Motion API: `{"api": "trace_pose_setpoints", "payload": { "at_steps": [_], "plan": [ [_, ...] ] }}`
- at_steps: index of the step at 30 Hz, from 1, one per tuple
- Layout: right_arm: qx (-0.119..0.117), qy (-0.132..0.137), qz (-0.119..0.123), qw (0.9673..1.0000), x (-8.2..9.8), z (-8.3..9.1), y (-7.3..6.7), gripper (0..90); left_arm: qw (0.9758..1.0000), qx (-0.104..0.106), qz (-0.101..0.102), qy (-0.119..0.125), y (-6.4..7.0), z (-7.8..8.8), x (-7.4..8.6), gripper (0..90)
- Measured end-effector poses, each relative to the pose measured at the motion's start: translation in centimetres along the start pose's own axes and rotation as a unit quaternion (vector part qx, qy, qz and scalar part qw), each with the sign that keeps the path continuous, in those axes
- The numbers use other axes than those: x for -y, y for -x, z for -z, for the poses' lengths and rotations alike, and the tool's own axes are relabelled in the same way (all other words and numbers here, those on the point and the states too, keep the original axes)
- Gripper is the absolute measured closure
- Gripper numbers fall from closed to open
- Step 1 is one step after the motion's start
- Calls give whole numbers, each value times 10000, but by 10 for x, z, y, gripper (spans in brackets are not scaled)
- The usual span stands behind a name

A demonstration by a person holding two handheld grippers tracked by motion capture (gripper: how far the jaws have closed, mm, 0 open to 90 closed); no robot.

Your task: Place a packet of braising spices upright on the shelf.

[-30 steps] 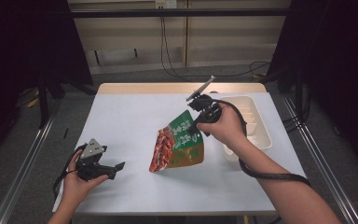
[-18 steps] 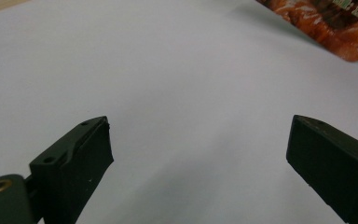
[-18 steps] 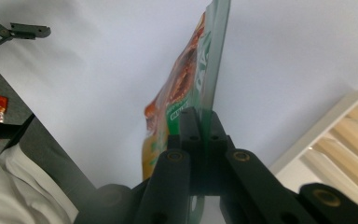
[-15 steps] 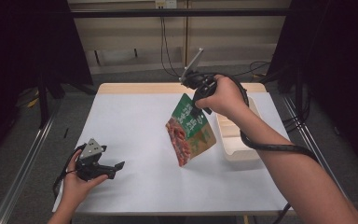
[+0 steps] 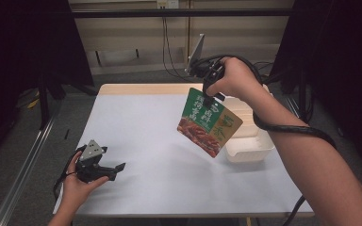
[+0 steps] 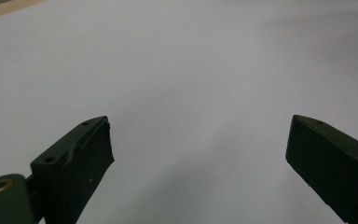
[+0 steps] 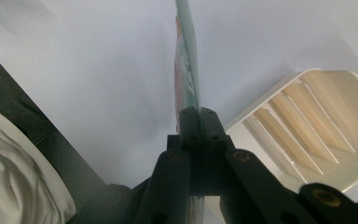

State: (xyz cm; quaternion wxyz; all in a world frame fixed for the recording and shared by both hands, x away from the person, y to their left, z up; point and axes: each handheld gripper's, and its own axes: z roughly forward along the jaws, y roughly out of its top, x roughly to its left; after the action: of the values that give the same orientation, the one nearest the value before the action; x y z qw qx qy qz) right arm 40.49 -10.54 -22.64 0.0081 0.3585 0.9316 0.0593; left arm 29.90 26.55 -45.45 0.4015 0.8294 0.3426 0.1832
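Snack pouch (image 5: 210,123) now hangs higher in my right gripper (image 5: 209,98), jaws clamped on its top edge, above the white tray (image 5: 250,149); my left gripper (image 5: 118,168) rests near-left, jaws wide and empty.

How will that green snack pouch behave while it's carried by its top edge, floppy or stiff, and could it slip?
The snack pouch hangs tilted below the right gripper, looking flat and thin in the right gripper view, so it is probably light and somewhat floppy, apt to swing. Its glossy film may be slippery, though the jaws are shut tight on its top edge.
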Motion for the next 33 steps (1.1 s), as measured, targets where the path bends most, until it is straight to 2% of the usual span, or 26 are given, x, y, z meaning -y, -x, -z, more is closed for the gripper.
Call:
{"api": "trace_pose_setpoints", "payload": {
  "at_steps": [6,8,12,16,21,26,30,33],
  "plan": [
    [14,52,187,9998,2,11,4,900,10000,-14,1,-4,0,0,0,70],
    [-7,46,211,9998,2,14,5,900,10000,-77,-21,-53,1,0,0,70],
    [-14,-12,289,9996,3,22,10,900,10000,-51,-6,-32,1,0,1,70],
    [-67,24,343,9994,5,27,16,900,10000,-19,14,12,1,1,1,72],
    [-15,80,462,9989,8,31,21,900,10000,-29,-30,-5,2,0,1,73],
    [15,97,426,9990,6,37,23,900,10000,-23,-41,0,1,0,1,73],
    [60,94,504,9987,6,41,25,900,10000,-1,-38,-2,1,1,1,73],
    [88,89,485,9987,6,44,25,900,10000,-65,-18,47,1,1,1,72]
  ]
}}
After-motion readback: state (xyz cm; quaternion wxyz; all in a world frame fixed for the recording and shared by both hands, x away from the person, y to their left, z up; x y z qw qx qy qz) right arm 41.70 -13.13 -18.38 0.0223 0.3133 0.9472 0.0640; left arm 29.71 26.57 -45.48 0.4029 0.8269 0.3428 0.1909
